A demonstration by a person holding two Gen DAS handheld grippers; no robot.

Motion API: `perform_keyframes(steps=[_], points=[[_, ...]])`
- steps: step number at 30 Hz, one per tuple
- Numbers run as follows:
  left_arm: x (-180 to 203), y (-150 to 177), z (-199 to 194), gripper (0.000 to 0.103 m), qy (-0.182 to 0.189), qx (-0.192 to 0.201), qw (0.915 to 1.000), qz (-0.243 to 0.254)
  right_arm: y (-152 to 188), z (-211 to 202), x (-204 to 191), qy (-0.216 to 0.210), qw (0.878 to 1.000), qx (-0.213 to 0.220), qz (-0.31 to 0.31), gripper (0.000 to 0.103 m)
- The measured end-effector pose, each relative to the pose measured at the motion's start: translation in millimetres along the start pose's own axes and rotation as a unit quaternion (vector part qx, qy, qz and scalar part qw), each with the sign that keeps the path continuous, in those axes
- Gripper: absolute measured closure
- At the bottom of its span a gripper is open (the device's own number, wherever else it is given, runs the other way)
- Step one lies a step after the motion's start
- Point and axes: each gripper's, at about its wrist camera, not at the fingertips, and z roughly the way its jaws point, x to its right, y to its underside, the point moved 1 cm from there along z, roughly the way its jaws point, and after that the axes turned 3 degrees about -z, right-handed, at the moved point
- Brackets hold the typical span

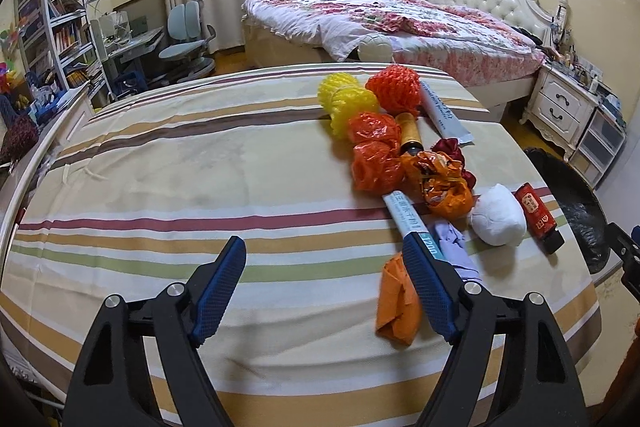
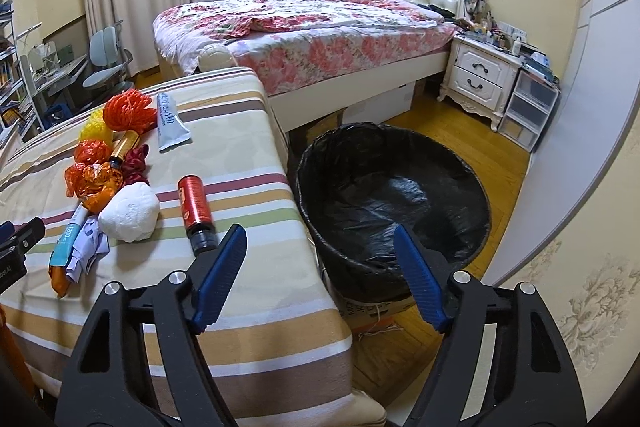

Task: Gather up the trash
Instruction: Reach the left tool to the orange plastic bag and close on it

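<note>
Hovering spread and holding nothing: left gripper (image 1: 324, 259) over striped table (image 1: 160, 187), right gripper (image 2: 320, 247) beside lined bin (image 2: 392, 187).

On my striped-cloth desk (image 1: 160, 163) the trash lies in a run along the right side. Farthest back, the yellow foam net (image 1: 344, 103) sits left of the orange foam net (image 1: 394, 89), with a white flat tube (image 1: 442, 111) to its right. Nearer me, the crumpled orange plastic bags (image 1: 374, 155) touch each other; the white paper ball (image 1: 498, 215) lies beside the red small bottle (image 1: 538, 217). The black-lined round bin (image 2: 394, 195) stands on the floor right of the desk, before the floral-quilted bed (image 2: 312, 31).
</note>
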Motion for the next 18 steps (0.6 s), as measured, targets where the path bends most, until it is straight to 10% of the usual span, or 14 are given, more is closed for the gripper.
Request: perform_keyframes(steps=[18], points=[[6, -25, 17, 0.025, 0.003, -0.003, 1.0000, 0.001, -13, 4, -22, -0.022, 1.000, 0.002, -0.013, 0.031]])
